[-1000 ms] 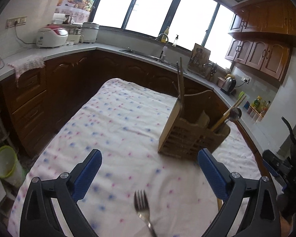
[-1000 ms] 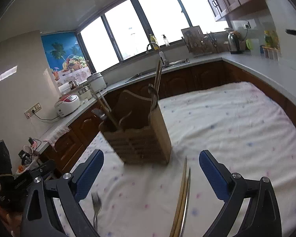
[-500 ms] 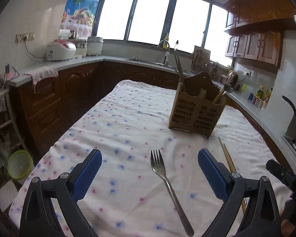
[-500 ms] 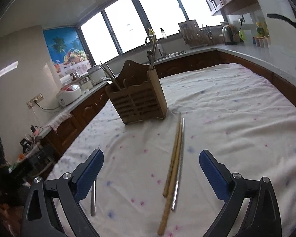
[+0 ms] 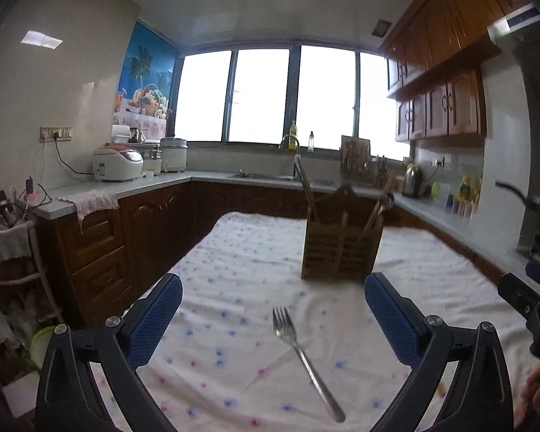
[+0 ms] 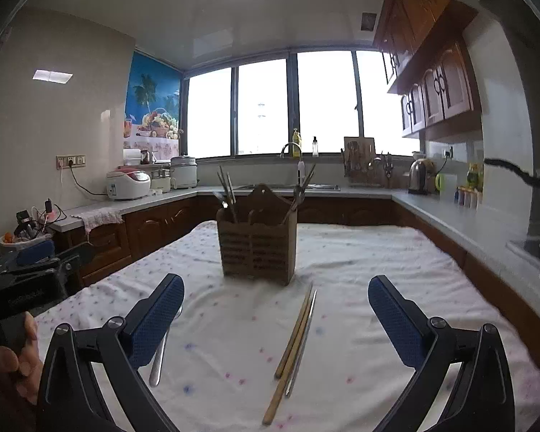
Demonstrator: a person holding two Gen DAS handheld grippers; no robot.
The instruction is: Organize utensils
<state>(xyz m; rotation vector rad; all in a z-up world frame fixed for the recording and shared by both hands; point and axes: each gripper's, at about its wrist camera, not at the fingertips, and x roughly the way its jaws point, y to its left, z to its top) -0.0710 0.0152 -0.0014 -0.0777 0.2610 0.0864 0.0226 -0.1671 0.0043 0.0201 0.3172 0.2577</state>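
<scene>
Blown-out windows (image 5: 266, 95) backlight dim kitchen; fisheye edges dark, slight blur.

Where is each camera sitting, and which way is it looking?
Left wrist view: sits on the left claw, open, looking along the spotted tablecloth past a silver metal fork to the slatted wooden utensil holder; blue pads show.
Right wrist view: sits on the right claw, open, facing the same holder over loose chopsticks; a hand shows left.
Both share holder, fork, windows.
</scene>
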